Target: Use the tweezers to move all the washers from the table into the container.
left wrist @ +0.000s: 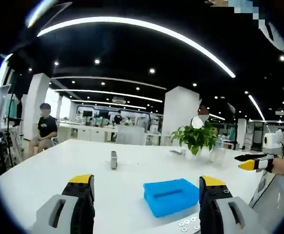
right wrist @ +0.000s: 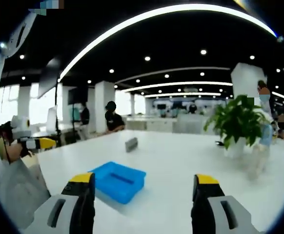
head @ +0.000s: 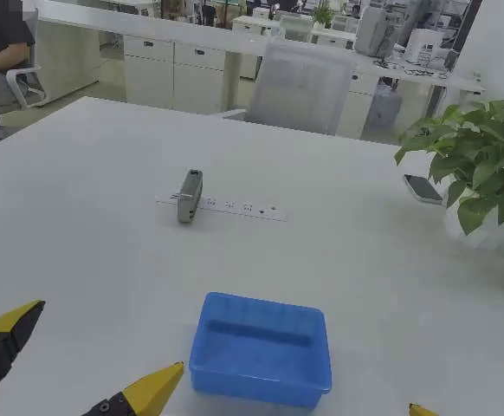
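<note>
The left hand-held gripper (left wrist: 147,181) and right hand-held gripper (right wrist: 143,179) are wide open and empty near the blue container (head: 261,347), with washers (left wrist: 188,225) on the table (head: 105,217).

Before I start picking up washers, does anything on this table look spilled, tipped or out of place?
Nothing stands out. The blue plastic container sits upright and empty on the white table, and the small metal washers lie loose near it, as expected before sorting.

Bare table (head: 79,225) around container (head: 261,383); plant (head: 486,165) at right edge.
</note>
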`<control>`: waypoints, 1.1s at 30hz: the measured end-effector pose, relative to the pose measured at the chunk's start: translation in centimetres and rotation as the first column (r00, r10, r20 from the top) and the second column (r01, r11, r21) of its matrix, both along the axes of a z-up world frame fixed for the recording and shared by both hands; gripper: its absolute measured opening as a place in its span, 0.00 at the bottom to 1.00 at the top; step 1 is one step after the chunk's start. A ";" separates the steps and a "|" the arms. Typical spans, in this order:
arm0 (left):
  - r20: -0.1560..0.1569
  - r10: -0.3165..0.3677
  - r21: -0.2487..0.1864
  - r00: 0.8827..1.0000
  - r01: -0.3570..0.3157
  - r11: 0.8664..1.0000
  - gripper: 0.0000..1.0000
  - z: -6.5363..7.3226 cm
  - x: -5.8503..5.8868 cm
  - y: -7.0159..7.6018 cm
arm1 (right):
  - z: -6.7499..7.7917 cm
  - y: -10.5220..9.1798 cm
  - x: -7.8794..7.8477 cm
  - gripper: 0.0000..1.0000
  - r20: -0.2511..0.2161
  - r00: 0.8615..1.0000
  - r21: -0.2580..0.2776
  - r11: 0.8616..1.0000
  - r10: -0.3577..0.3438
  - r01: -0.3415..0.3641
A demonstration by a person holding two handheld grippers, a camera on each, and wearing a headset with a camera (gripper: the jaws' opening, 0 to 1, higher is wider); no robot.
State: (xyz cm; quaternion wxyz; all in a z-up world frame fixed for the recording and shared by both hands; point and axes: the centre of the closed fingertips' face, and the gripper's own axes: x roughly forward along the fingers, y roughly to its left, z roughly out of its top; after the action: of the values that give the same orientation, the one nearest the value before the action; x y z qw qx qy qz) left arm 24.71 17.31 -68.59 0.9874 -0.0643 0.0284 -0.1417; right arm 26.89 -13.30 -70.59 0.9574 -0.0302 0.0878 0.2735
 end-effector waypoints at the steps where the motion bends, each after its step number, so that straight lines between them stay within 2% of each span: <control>1: -0.002 -0.001 0.000 1.000 0.001 1.000 0.81 0.0 0.0 0.0 | -0.1 0.0 0.0 0.76 -0.005 1.000 0.001 1.000 0.001 -0.001; 3: -0.009 -0.004 0.001 1.000 0.004 1.000 0.80 -0.2 0.0 0.0 | -0.3 0.0 -0.1 0.74 -0.020 1.000 -0.002 1.000 0.004 -0.004; 33: -0.020 0.000 0.015 1.000 0.000 1.000 0.79 -0.9 0.1 0.3 | -0.6 0.0 -0.2 0.71 -0.029 1.000 -0.018 1.000 0.003 -0.003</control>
State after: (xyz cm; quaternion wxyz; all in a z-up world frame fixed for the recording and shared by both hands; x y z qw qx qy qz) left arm 24.76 17.63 -69.45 0.9875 -0.0585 0.0394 -0.1407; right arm 26.70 -13.29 -71.15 0.9553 -0.0349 0.1042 0.2745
